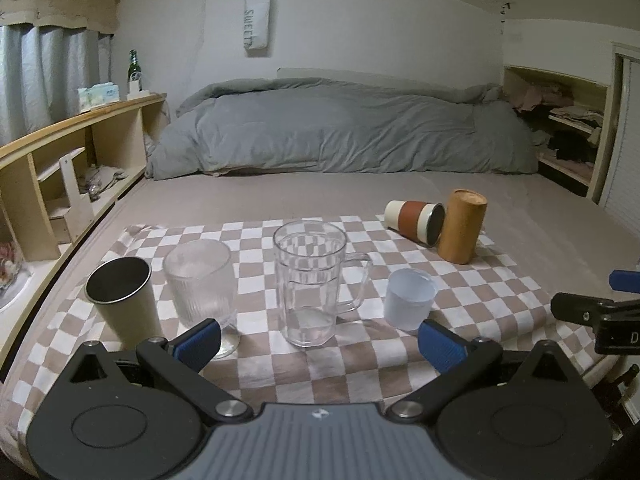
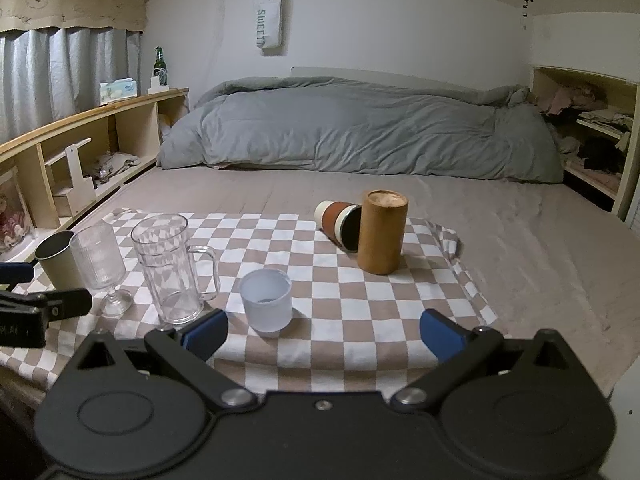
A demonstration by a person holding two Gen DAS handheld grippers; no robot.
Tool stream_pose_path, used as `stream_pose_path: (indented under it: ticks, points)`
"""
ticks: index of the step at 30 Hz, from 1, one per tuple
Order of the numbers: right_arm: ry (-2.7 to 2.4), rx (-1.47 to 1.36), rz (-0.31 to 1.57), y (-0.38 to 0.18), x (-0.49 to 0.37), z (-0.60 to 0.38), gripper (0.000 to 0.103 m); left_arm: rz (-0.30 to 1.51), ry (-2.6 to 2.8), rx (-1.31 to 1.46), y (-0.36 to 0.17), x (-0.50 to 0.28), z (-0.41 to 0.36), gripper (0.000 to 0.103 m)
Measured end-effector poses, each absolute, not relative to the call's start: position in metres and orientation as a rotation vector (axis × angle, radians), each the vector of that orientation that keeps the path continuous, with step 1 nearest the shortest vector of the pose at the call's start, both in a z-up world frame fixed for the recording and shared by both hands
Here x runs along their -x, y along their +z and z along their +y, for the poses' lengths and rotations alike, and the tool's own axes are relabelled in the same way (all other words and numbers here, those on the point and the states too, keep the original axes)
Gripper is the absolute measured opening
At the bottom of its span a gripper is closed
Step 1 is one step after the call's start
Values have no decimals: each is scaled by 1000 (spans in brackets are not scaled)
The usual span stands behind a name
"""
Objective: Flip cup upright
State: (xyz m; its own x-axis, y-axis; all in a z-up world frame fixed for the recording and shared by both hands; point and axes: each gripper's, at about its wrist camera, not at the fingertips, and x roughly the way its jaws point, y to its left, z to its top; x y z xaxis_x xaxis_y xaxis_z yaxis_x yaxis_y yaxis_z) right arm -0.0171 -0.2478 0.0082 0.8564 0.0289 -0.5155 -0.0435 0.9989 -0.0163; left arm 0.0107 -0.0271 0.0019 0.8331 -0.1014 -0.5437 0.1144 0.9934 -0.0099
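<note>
Right of centre in the right wrist view, the cup (image 2: 339,223) lies tipped, touching a brown canister (image 2: 382,236); a frosted tumbler (image 2: 267,303) stands nearer. A wall pouch (image 2: 269,22) reads "SWEET". Both grippers' (image 1: 320,342) (image 2: 324,330) jaws are apart, empty.

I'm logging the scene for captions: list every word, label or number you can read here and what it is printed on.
"SWEET", running vertically, on the white hanging pouch on the back wall.
"D", a lone white letter, on the right gripper body seen from the left wrist view.
The tissue box print, the green bottle label and the marks on the left gripper are too blurred to read.
The cups show no text.
</note>
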Motion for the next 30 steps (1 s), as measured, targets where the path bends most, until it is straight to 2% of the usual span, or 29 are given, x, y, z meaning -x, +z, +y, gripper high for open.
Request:
stream_pose_path:
  ticks: [30]
  points:
    - [37,37,556,5,19,-243,103,567,-92,-35,1,-8,-27,103]
